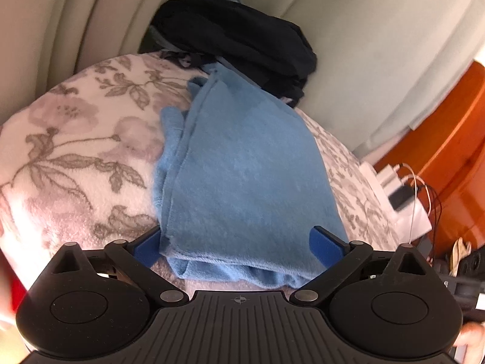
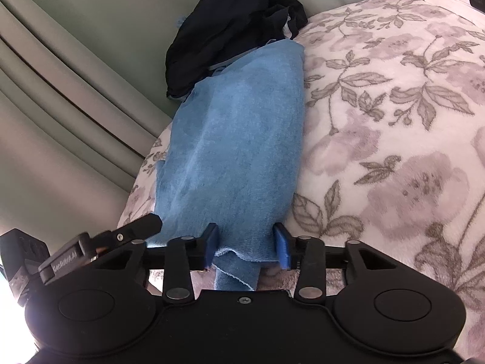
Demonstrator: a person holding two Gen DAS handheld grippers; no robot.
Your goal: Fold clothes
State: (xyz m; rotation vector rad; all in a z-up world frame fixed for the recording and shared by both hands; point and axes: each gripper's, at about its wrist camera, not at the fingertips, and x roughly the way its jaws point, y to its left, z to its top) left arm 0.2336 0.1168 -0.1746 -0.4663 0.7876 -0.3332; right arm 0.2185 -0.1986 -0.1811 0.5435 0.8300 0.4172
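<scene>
Blue fleece fills my view on both sides. My left tool (image 1: 238, 247) stands spread wide, its blue pads (image 1: 322, 247) flanking the near end of the folded blue cloth (image 1: 242, 166); the one at three o'clock lies on top of the fabric, the one at nine o'clock sits at its edge, and neither pinches it, so that tool is released. My right tool (image 2: 247, 244) is narrower, with a hanging corner of the same blue cloth (image 2: 236, 151) down between its pads (image 2: 282, 247); I see a gap on each side of that corner, so the pads are not pressing it. At nine o'clock of my right tool, the tip of the other tool pokes into view.

Beneath the cloth lies the floral blanket (image 2: 394, 121) on the bed, pale with grey leaves and mauve blooms. The cloth runs from six o'clock up toward twelve as a long folded strip, layered edges showing at its nine o'clock side in the left view.

At its far end, twelve o'clock, a heap of dark clothes (image 1: 239, 39) touches it, resting against the pale padded headboard (image 2: 75, 97). In the left view, a wooden cabinet (image 1: 454, 151) with white chargers and cables stands at three o'clock.
</scene>
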